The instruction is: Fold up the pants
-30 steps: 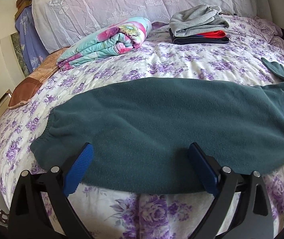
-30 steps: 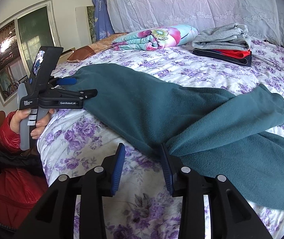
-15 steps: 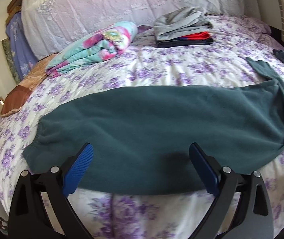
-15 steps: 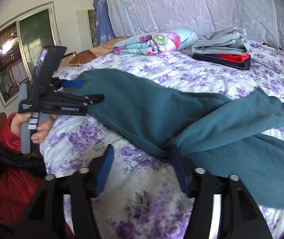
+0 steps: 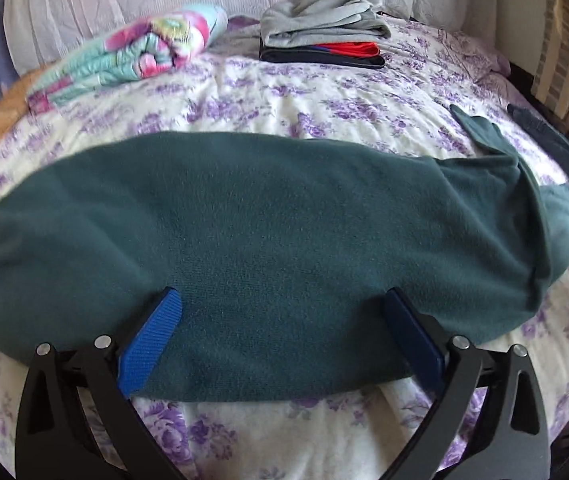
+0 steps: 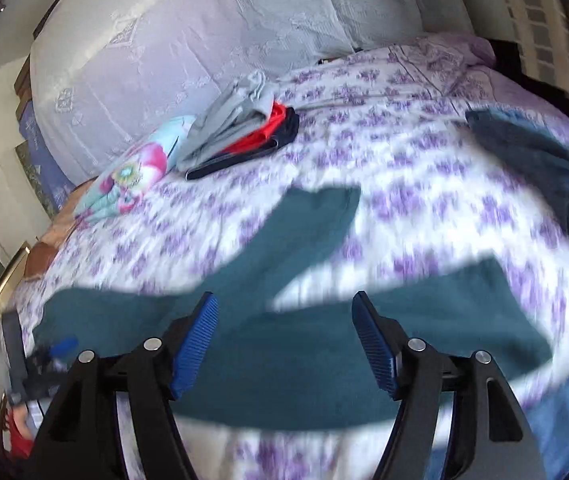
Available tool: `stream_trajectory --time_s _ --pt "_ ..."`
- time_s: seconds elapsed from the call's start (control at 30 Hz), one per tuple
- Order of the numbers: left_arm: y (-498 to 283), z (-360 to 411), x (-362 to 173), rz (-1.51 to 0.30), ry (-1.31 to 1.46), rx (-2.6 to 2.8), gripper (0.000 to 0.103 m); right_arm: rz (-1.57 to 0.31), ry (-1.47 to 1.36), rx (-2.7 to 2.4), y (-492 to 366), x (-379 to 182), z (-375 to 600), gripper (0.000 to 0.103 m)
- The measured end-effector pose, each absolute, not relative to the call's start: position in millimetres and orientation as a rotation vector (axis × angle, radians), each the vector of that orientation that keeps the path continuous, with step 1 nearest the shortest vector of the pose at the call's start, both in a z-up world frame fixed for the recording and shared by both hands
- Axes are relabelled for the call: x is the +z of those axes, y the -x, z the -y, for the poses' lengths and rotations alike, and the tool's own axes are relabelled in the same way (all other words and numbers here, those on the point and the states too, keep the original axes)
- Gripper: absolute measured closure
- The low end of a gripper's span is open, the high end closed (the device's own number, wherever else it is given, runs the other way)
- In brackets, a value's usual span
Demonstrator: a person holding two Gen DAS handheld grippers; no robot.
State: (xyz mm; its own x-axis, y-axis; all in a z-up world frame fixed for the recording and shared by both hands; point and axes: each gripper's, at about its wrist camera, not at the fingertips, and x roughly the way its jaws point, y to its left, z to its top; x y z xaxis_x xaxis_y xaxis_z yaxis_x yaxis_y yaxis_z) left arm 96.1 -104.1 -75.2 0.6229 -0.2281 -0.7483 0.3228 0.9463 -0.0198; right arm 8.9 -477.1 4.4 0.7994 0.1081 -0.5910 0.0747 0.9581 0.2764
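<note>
The left gripper (image 5: 280,320) is angled down over the near edge of the teal pants (image 5: 268,248), its blue fingers (image 5: 150,340) spread wide, with nothing seen to be pinched. The right gripper (image 6: 284,340) is tilted above the pants (image 6: 296,344); its fingers (image 6: 196,344) have just been opening and stand apart, no cloth between them. The pants are laid lengthwise across the floral bed (image 5: 324,96), legs splayed at one end. A stack of folded clothes (image 5: 324,36) is seen near the headboard.
</note>
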Motion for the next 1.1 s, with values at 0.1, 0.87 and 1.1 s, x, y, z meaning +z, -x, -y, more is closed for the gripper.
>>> stream_trajectory --time_s 0.1,0.87,1.1 --pt "-92.7 109.0 -76.5 -0.829 -0.145 -0.305 0.005 -0.704 -0.193 0.029 -60.7 18.5 460.0 0.033" --pt "-90.1 99.8 -74.8 -0.82 -0.095 -0.351 0.005 -0.863 -0.277 -0.163 -197.3 -18.0 471.9 0.099" --pt "-89.9 99.8 -74.6 -0.821 -0.095 -0.351 0.005 -0.614 -0.546 -0.054 -65.9 28.5 539.5 0.099"
